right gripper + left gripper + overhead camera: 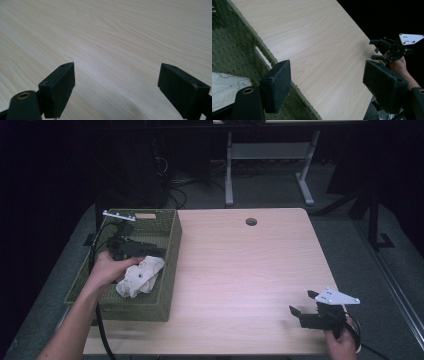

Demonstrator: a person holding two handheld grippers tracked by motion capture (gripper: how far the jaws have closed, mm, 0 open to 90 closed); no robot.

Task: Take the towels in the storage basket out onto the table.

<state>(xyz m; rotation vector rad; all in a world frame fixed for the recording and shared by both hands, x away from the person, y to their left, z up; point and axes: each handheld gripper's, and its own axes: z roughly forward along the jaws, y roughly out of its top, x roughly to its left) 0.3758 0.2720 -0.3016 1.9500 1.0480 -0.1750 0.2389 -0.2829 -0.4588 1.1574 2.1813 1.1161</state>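
White cloth (pixel 140 276) sits crumpled in the green woven basket (pixel 169 270), just under and behind my left gripper (pixel 325 82). In the left gripper view a corner of it shows beside my left pad. Fabric is pale, bunched, with small dark marks or print, soft and floppy by the look. My left fingers (pixel 277 85) are spread wide, nothing between them, hanging over the basket's near wall and pointing out toward the table (pixel 240 270). So the cloth is not gripped. My guess: either just dropped in or about to be picked out, can't tell which. My right gripper (pixel 304 302) hovers low over bare tabletop, well apart from the basket, fingers (pixel 58 85) also spread, empty. No other items near either set of fingers.
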